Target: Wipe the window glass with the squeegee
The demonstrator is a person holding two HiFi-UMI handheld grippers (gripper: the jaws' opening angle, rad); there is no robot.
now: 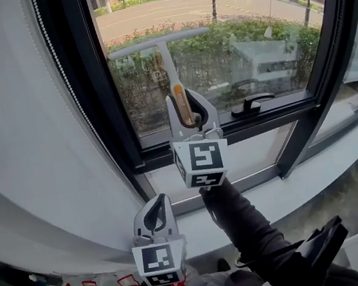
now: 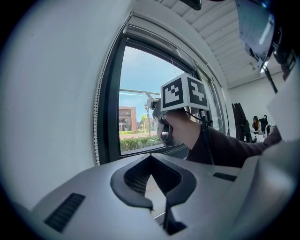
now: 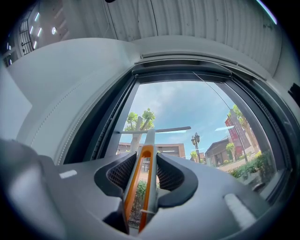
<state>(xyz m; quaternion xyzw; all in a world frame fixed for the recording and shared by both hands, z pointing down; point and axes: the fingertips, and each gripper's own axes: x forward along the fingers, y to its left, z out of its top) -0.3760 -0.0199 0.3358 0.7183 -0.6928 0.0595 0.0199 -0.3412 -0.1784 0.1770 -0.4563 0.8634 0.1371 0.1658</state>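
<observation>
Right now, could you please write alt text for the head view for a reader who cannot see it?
The right gripper grips a squeegee by its orange-trimmed handle, blade up at the window glass. The left gripper hangs lower, jaws shut, empty.

Squeegee point(image 1: 171, 66): pale grey blade bar and shaft, with an orange strip along the handle. Right gripper point(image 1: 187, 94) and left gripper point(image 1: 161, 199): light grey shells and dark grey jaw pads with a fine mesh pattern. Marker cubes point(image 1: 201, 162): white with black square markers. Window frame point(image 1: 104, 117) and window handle point(image 1: 253, 102): black. Wall point(image 1: 15, 131): white, as is the bead chain point(image 1: 70, 89). Sleeve point(image 1: 245, 222): dark. Hedge point(image 1: 218, 52): green. Sky point(image 3: 187, 108): blue with thin white cloud.
</observation>
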